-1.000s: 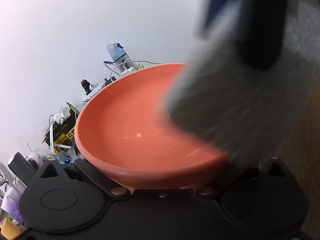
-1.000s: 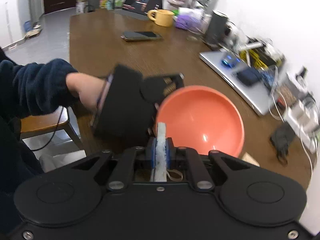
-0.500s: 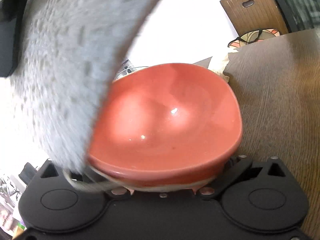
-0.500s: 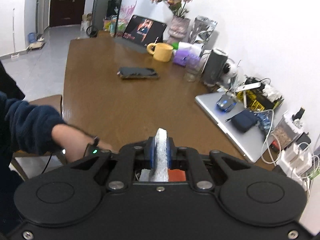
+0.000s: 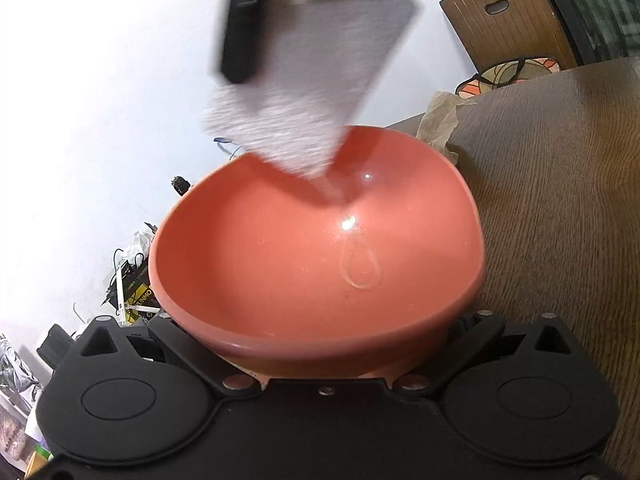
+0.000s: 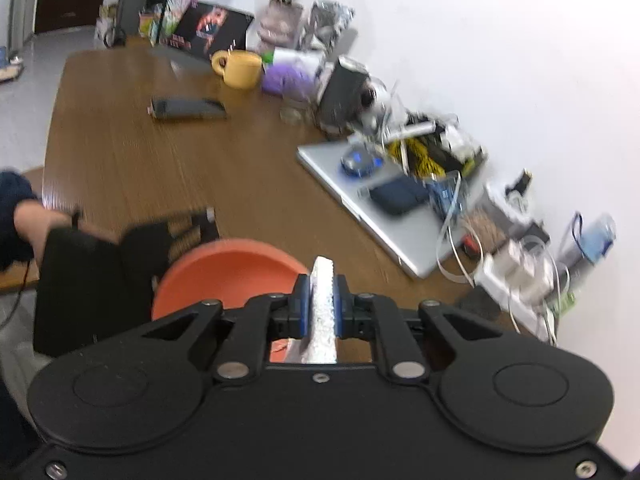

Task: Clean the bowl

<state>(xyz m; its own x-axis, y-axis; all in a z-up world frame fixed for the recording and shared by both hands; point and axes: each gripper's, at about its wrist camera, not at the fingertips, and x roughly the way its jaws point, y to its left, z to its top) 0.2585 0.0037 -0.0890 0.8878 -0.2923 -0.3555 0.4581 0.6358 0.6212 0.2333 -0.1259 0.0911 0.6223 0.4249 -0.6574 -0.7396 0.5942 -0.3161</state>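
Clearly mid-scrub: left gripper (image 5: 324, 368) fingers clamp the bowl (image 5: 316, 248) rim, right gripper (image 6: 322, 304) fingers pinch the sponge (image 5: 312, 80); next, press sponge against the inner wall.

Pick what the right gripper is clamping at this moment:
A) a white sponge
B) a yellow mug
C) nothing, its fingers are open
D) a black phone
A: in the right wrist view the right gripper has its blue pads pressed against both sides of a white sponge, just above the orange bowl; the yellow mug and black phone sit far off on the table.
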